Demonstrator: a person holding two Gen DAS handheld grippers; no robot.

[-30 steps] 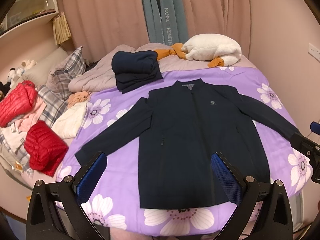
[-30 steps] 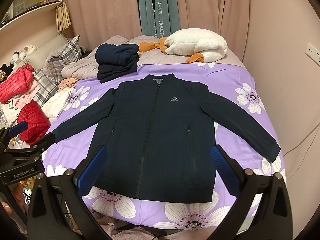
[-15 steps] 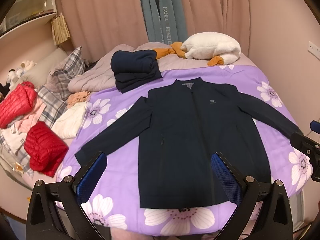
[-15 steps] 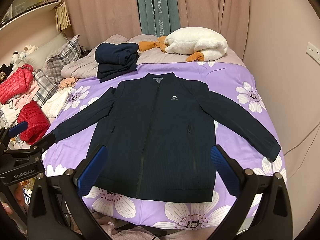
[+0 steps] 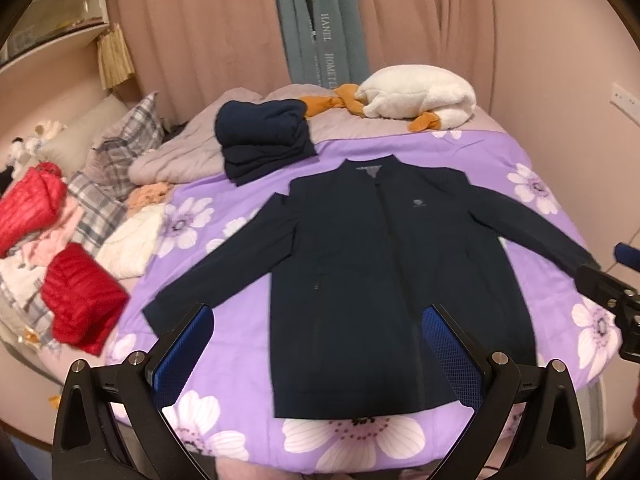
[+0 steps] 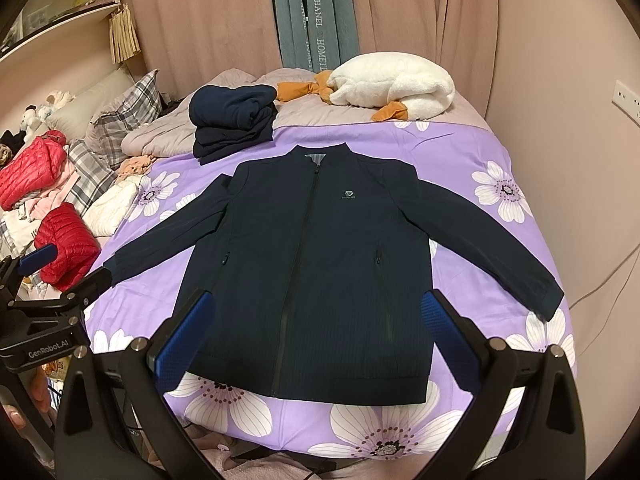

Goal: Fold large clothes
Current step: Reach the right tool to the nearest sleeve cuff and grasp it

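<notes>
Jacket: a navy zip-front jacket (image 6: 308, 264) lies face up and flat on the purple flowered bedspread (image 6: 496, 216), collar at the far side, hem at the near edge, both sleeves spread out to left and right.
Step in hand: probably the first fold, not yet begun; nothing is gripped.
How to do it well: take each sleeve by its cuff, left cuff (image 5: 160, 312) and right cuff (image 6: 548, 300), and lay it across the chest without dragging the body out of square (the fabric looks thin and slippery).
Left gripper (image 5: 320, 356): jaws wide apart, empty, held above the near hem, touching nothing.
Right gripper (image 6: 316, 344): likewise wide apart and empty, over the hem.
Beyond: a stack of folded navy clothes (image 6: 232, 120) sits by the far left shoulder.
</notes>
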